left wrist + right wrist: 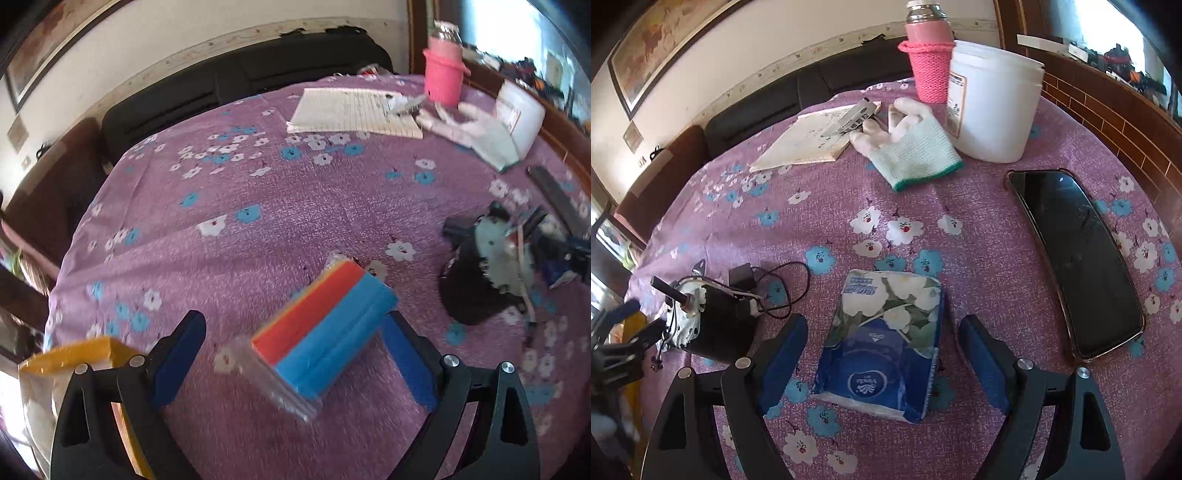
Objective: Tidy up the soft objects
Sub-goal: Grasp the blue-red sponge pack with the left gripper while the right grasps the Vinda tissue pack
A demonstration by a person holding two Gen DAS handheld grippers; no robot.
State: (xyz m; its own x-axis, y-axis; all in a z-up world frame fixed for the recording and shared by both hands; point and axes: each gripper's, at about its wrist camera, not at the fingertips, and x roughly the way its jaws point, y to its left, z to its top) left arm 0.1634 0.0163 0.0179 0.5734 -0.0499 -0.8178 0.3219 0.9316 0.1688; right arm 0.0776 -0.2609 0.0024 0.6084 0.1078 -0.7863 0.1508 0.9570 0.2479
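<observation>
In the left wrist view a clear-wrapped pack of red and blue sponge cloths (pixel 321 339) lies on the purple floral tablecloth (pixel 258 236). My left gripper (pixel 291 354) stands open around it; the left pad is well clear and the right pad is close to the pack's blue edge. In the right wrist view a blue soft tissue pack with white flowers (pixel 882 343) lies flat between the wide-open fingers of my right gripper (pixel 884 362), with gaps on both sides. A pale knitted glove (pixel 912 151) lies further back.
A black motor with wires (pixel 713 325) sits left of the tissue pack, a long black glossy slab (pixel 1075 258) to the right. At the back are a white tub (pixel 993 99), a pink knit-sleeved bottle (pixel 931 66) and a notebook (pixel 805 140). A yellow bag (pixel 66 362) stands by the left gripper.
</observation>
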